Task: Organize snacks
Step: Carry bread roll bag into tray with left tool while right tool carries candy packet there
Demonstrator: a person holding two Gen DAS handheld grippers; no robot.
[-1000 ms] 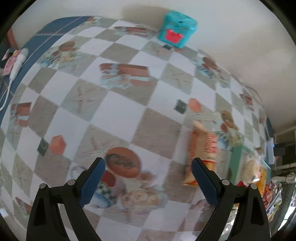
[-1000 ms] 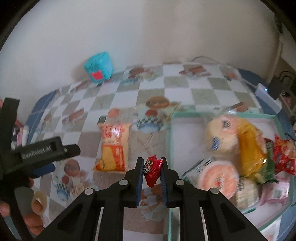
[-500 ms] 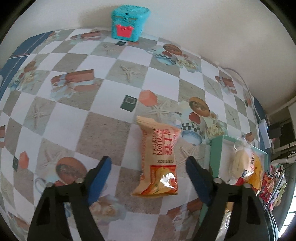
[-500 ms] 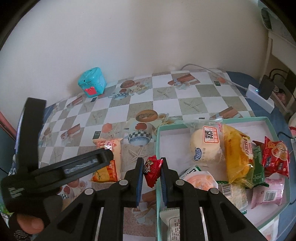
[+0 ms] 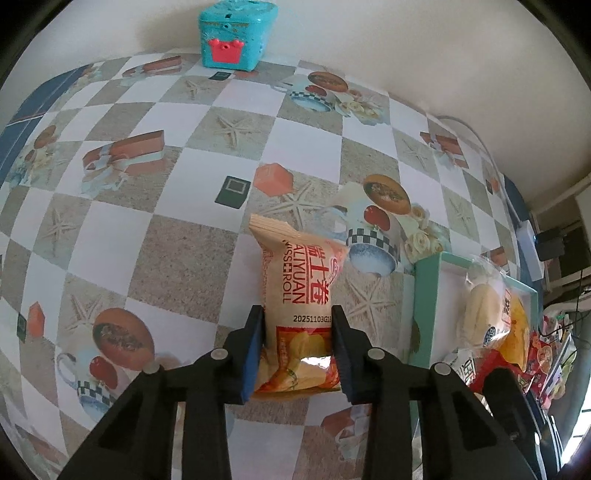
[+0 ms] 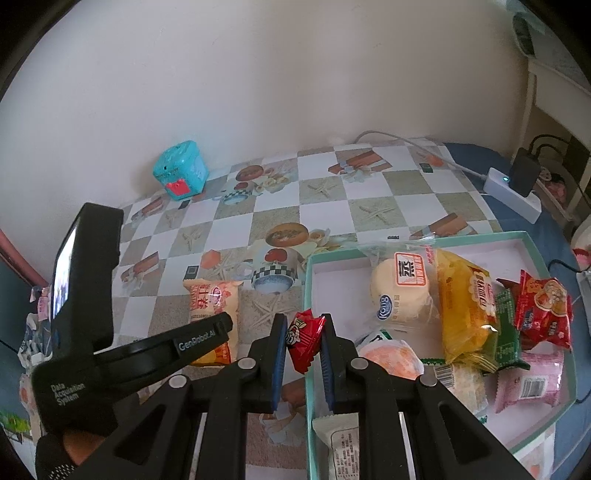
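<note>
An orange swiss roll packet lies on the checkered tablecloth left of the teal tray. My left gripper has closed its blue pads against both sides of the packet, which rests on the table. The same packet shows in the right wrist view, with the left gripper over it. My right gripper is shut on a small red snack packet, held above the left rim of the teal tray. The tray holds several snacks, among them a round white bun and a yellow cake packet.
A teal toy box stands by the wall at the back; it also shows in the right wrist view. A white power strip with a black plug and cable lies at the far right edge. The wall borders the table behind.
My left gripper swung over to the orange packet and closed from wide open onto its sides. My right gripper stayed shut on the red packet and drew back slightly above the tray's left rim.
</note>
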